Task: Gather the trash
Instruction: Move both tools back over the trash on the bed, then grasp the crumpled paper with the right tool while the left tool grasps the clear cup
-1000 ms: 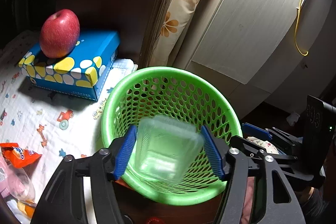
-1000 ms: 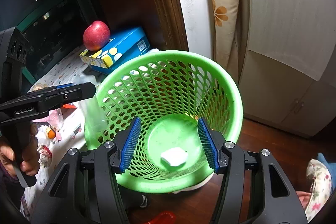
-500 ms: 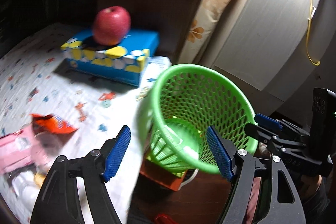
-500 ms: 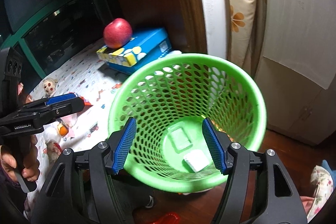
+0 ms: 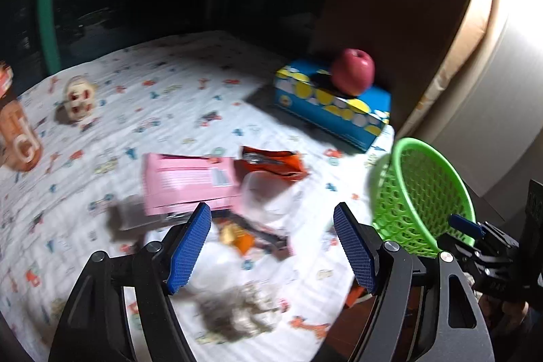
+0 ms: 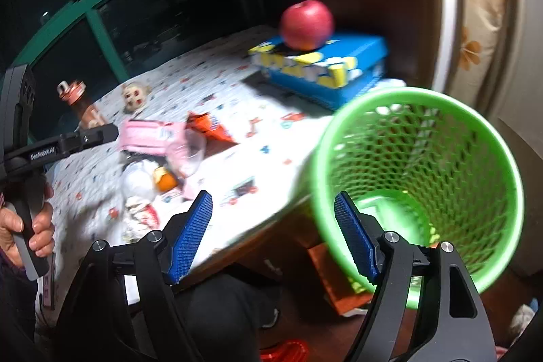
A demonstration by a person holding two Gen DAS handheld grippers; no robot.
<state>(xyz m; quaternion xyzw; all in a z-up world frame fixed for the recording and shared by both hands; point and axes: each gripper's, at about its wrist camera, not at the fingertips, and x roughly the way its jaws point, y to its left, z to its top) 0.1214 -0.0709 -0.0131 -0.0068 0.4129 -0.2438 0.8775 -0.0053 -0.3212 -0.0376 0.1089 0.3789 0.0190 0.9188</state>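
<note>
My left gripper (image 5: 271, 246) is open and empty above a heap of trash on the table: a pink packet (image 5: 190, 182), an orange wrapper (image 5: 275, 163), a clear plastic cup (image 5: 268, 197), orange peel (image 5: 242, 238) and a grey clump (image 5: 237, 311). The green mesh basket (image 5: 424, 192) stands off the table's right edge. My right gripper (image 6: 273, 236) is open and empty beside the basket (image 6: 417, 178), which has pale trash at its bottom. The trash heap (image 6: 159, 155) also shows in the right wrist view.
A red apple (image 5: 353, 70) sits on a blue tissue box (image 5: 332, 107) at the back right. A small doll head (image 5: 79, 97) and an orange bottle (image 5: 17, 131) are at the left. A patterned cloth (image 5: 176, 97) covers the table. A cabinet (image 6: 522, 56) stands at the right.
The clear container left my left gripper and fell into the basket. The left gripper swung left from the basket over the trash heap. The right view swung left too.
</note>
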